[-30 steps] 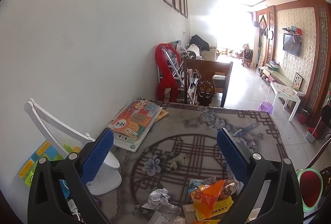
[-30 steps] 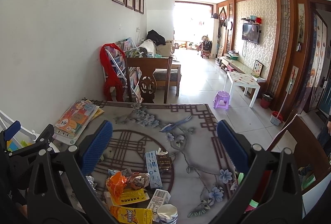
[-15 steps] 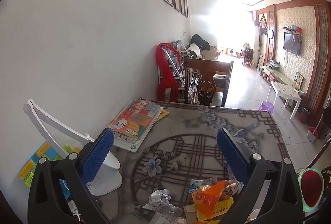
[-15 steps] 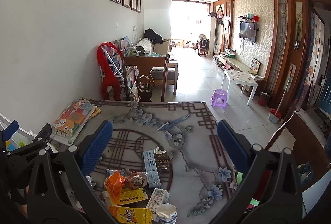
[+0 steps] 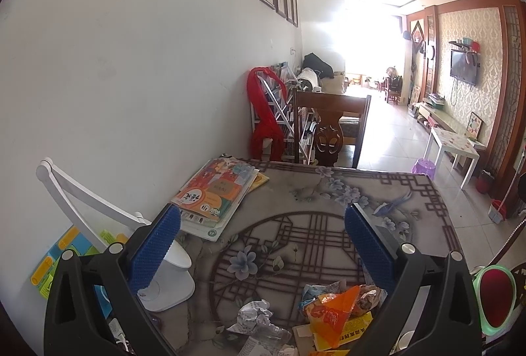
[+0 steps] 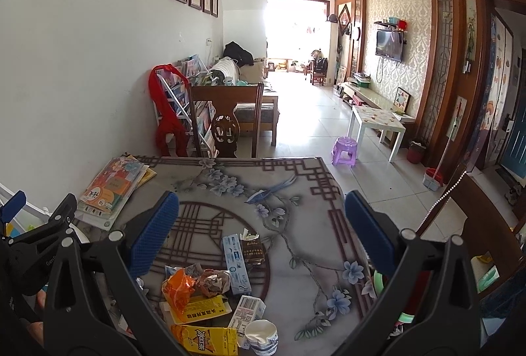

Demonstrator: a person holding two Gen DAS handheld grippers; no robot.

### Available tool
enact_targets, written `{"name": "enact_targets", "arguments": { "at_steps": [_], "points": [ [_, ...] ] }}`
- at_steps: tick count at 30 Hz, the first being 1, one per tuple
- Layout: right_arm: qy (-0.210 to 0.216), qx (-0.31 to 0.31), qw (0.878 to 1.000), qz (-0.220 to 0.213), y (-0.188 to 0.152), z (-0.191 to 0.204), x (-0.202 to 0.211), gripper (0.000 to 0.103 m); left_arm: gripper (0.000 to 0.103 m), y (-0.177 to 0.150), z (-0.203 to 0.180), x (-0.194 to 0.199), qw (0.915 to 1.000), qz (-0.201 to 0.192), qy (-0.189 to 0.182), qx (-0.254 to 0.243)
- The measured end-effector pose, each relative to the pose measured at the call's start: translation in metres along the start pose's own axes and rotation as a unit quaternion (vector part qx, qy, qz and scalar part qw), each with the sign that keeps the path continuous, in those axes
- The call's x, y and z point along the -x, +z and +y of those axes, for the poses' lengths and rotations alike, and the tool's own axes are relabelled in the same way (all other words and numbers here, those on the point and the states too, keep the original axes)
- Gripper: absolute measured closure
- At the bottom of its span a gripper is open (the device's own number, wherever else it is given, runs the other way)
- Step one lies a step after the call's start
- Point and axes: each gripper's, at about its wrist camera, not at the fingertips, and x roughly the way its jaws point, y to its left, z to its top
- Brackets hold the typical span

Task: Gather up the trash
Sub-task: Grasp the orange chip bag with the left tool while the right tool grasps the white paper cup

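Left tongs [image 5: 261,252] and right tongs [image 6: 261,232]: both spread apart, empty | trash pile [image 6: 210,300] on worktop [image 6: 312,224]: below, between them, nearer right tongs

daylit | far window [image 5: 365,37] blown out | fisheye edges dark

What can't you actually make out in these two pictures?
- Green bin, left wrist view: cut off by the frame edge and the left gripper; contents hidden.
- Yellow carton, right wrist view: cut by the bottom edge.
- Small print on the toothpaste box: too small.
- Balcony end of the room: washed out by glare.
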Motion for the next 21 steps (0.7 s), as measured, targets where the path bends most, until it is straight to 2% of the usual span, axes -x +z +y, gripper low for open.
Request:
{"name": "enact_targets", "arguments": {
  "at_steps": [6,10,13,16,19,21],
  "points": [
    [-0.006,-0.003,1.000,0.006,-0.005,-0.003,-0.002,0.003,0.008,-0.005,0.000,-0.001,1.0000,-0.003,-0.001,-0.005],
    [-0.001,-0.002,0.999,0.035,-0.019,-0.006,-0.020,0.003,0.008,-0.016,0.001,-0.004,0.9994,-0.023,-0.022,-0.014],
    [0.010,-0.008,0.996,0.086,-0.042,-0.013,-0.050,0.003,0.008,-0.027,0.001,-0.011,0.9988,-0.021,-0.037,-0.026],
    [0.017,-0.019,0.986,0.164,-0.079,-0.020,-0.090,0.003,0.008,-0.042,0.001,-0.030,0.9978,0.018,-0.053,-0.036],
    [0.029,-0.036,0.968,0.247,-0.125,-0.025,-0.124,0.003,0.008,-0.063,-0.004,-0.050,0.9909,0.071,-0.104,-0.049],
    [0.048,-0.047,0.958,0.278,-0.153,-0.031,-0.131,0.003,0.012,-0.080,-0.010,-0.062,0.9818,0.105,-0.147,-0.058]
  ]
}}
